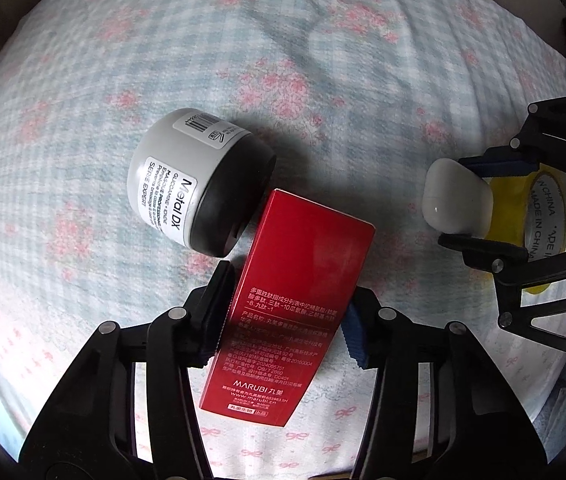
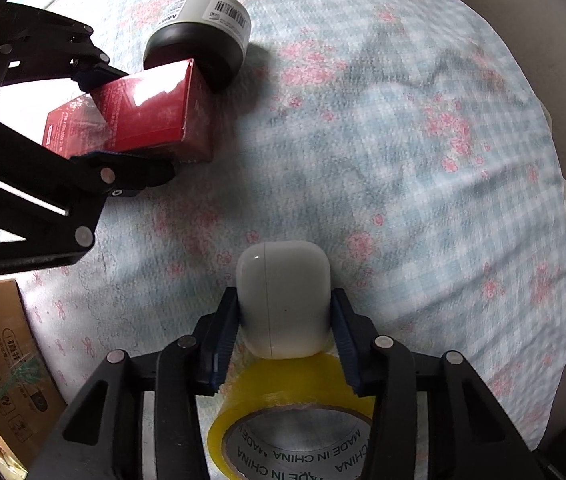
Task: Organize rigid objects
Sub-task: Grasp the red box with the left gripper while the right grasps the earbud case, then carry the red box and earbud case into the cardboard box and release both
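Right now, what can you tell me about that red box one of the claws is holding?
The red box is a long, glossy carton, likely cardboard, printed with white Chinese text and the brand MARUBI. The left gripper is shut on its long sides, blue pads pressed against it, holding it over the floral cloth. Its far corner reaches the black lid of the grey jar, which lies on its side; whether they touch is unclear. The box looks closed and undamaged.

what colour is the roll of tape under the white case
Yellow tape roll with a grey core; clearest in the right wrist view.
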Demonstrator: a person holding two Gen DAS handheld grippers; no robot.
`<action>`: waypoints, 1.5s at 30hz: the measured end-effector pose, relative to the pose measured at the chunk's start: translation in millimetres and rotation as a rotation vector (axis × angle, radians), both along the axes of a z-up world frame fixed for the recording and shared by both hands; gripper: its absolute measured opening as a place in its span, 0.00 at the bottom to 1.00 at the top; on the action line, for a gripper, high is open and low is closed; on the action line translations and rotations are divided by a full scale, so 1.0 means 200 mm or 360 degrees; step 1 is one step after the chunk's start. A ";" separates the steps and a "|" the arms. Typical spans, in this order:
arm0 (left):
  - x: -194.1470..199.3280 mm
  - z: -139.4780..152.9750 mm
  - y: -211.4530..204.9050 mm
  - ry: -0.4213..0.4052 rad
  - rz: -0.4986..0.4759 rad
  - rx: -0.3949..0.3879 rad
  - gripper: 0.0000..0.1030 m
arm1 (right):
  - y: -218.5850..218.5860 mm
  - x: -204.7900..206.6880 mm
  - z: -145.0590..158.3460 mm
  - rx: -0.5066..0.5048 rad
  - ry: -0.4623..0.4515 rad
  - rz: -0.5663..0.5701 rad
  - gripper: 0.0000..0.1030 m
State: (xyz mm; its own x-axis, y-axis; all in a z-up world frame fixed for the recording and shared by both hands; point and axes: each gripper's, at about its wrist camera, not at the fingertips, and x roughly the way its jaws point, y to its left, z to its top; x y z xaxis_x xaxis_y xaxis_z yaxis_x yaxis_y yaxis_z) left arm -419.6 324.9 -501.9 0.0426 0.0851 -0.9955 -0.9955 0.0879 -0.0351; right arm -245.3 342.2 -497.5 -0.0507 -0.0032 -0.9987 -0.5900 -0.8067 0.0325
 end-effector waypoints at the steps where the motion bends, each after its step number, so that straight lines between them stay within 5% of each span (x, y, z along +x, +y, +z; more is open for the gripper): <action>1: -0.01 0.00 -0.01 -0.0016 0.0021 -0.0004 0.45 | 0.00 0.01 0.01 -0.0002 0.0006 -0.0003 0.40; 19: -0.25 0.20 -0.29 -0.0218 0.0491 0.0044 0.37 | 0.05 0.19 0.22 -0.0006 0.0122 0.0012 0.40; 29: -0.29 0.51 -0.32 -0.0263 0.0793 0.0167 0.37 | 0.04 0.27 0.50 0.0026 0.0200 0.0089 0.40; 34: -0.27 0.71 -0.44 -0.0264 0.0941 0.0250 0.37 | -0.14 -0.16 0.72 0.0032 0.0256 0.0136 0.40; 45: -0.24 1.12 -1.13 -0.0234 0.1315 0.0402 0.37 | -0.44 -0.33 1.08 -0.0025 0.0421 0.0377 0.40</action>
State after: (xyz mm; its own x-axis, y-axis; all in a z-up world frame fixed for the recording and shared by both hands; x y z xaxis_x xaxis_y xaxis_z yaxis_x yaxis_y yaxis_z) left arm -467.8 98.1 -278.6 -0.0035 0.3625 -0.9320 -0.7308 -0.6370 -0.2451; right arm -311.5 253.4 -280.5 -0.3035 -0.0610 -0.9509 -0.3559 -0.9185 0.1725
